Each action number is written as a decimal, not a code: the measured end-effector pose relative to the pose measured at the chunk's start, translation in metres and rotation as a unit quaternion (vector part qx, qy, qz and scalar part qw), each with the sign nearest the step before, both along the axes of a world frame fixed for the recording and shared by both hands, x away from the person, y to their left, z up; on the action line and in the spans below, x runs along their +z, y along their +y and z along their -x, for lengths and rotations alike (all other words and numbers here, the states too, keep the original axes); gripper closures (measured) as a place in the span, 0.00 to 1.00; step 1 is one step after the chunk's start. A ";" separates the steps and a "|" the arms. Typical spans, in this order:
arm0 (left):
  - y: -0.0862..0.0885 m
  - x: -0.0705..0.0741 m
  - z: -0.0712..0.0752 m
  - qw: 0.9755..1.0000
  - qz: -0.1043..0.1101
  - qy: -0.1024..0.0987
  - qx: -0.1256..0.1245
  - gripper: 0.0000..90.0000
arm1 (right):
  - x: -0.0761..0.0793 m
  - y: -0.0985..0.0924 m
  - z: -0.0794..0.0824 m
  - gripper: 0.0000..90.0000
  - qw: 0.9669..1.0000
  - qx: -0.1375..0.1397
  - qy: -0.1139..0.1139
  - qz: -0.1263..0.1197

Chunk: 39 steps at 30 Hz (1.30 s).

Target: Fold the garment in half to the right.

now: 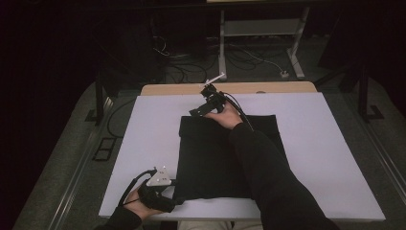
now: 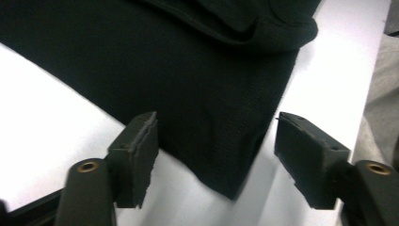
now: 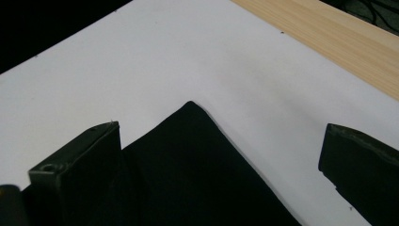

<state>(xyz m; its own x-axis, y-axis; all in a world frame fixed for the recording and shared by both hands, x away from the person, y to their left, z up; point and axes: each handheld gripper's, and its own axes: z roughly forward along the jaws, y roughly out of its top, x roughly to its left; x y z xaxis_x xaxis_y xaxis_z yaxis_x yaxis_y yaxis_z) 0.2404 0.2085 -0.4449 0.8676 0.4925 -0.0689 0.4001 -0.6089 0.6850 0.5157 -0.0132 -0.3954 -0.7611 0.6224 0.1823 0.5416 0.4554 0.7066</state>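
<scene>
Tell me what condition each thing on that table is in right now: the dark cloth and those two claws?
Black cloth: folded, lying flat on the white board, both claws at corners of it.
Left claw: open, jaws astride the cloth's near corner, pads not pressing it.
Right claw: open wide, jaws astride the cloth's far corner, not gripping.
</scene>
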 end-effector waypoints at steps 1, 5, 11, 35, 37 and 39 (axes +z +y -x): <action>-0.001 -0.001 0.000 1.000 0.008 0.001 0.010 0.40 | -0.001 0.002 0.000 0.00 1.000 0.000 0.000 0.000; 0.000 0.000 -0.002 1.000 0.002 -0.002 0.009 0.45 | -0.005 0.009 -0.001 0.00 1.000 0.003 0.001 -0.001; -0.002 0.001 -0.005 1.000 0.007 0.003 0.010 0.56 | -0.011 0.019 -0.003 0.00 1.000 0.007 0.004 0.006; -0.013 0.002 -0.016 1.000 0.009 0.010 -0.004 0.85 | -0.045 0.044 -0.016 0.10 1.000 0.003 0.020 0.023; -0.013 0.002 -0.016 1.000 0.009 0.008 -0.005 0.86 | -0.047 0.048 -0.016 0.13 0.999 0.003 0.021 0.024; -0.014 0.003 -0.017 1.000 0.010 0.007 -0.005 0.88 | -0.048 0.052 -0.016 0.16 0.999 0.004 0.022 0.027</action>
<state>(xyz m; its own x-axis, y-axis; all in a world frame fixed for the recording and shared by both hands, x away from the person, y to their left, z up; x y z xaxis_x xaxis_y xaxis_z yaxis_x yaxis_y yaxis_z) 0.2570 0.1945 -0.4420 0.8716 0.4817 -0.0912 0.4035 -0.5991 0.6915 0.5314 0.0387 -0.4435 -0.7582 0.6264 0.1810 0.5674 0.4970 0.6565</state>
